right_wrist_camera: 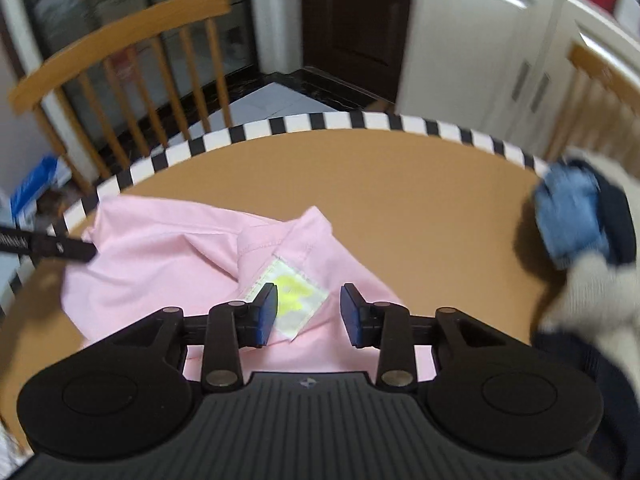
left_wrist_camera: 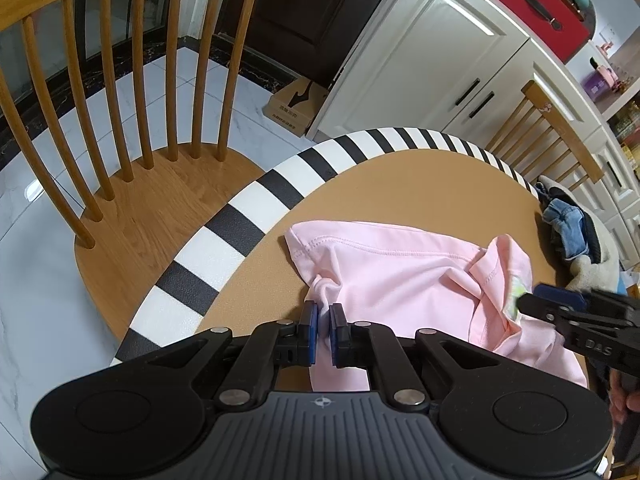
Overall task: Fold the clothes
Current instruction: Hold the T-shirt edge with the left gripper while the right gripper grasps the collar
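A pink garment [left_wrist_camera: 400, 276] lies crumpled on the tan table top [left_wrist_camera: 420, 184]; it also shows in the right wrist view [right_wrist_camera: 168, 256], with a white and yellow label [right_wrist_camera: 292, 300] facing up. My left gripper [left_wrist_camera: 323, 318] is shut on a bunched edge of the pink garment near the table's left rim. My right gripper [right_wrist_camera: 308, 312] is open and hovers just above the label, holding nothing. Its tip shows in the left wrist view [left_wrist_camera: 536, 300] at the garment's right side. The left gripper's tip shows in the right wrist view [right_wrist_camera: 76, 250].
The table has a black and white striped rim [left_wrist_camera: 240, 216]. A pile of blue, dark and grey clothes [right_wrist_camera: 588, 232] sits at the table's right edge. Wooden chairs [left_wrist_camera: 132, 152] stand at the left and at the far right [left_wrist_camera: 556, 140]. White cabinets [left_wrist_camera: 440, 60] stand behind.
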A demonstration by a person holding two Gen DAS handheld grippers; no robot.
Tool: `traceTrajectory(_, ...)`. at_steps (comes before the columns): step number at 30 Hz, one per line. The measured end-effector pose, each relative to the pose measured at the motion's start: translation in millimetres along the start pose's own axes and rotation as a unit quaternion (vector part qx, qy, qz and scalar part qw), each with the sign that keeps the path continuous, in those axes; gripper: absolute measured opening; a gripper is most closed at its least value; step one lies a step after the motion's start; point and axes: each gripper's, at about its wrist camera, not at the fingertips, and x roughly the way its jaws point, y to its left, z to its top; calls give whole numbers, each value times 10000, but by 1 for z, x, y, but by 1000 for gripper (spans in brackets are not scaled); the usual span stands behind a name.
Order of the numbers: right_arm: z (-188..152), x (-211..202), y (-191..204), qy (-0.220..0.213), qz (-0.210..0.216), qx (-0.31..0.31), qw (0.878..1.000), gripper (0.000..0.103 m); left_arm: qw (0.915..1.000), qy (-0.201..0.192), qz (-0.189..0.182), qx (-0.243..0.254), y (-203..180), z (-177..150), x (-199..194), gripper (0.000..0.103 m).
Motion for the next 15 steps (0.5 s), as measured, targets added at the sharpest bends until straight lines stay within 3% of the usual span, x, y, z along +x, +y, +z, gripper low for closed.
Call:
traceTrajectory(4,11,17,-8,230,298,-330,9987,36,10000,10,-17,20,2,1,0,8)
traceTrajectory(8,19,23,-15,485,779,-187,9956,15,10000,5,-29,35,3,2,1,8)
traceTrajectory(11,21,13,-14,540,731,-279,9955,8,10000,29,-58,-13,3,3,1,8)
traceTrajectory(15,30,-9,-20,458,474,-321,9973,8,9999,63,-90,-48,5,5,2,8)
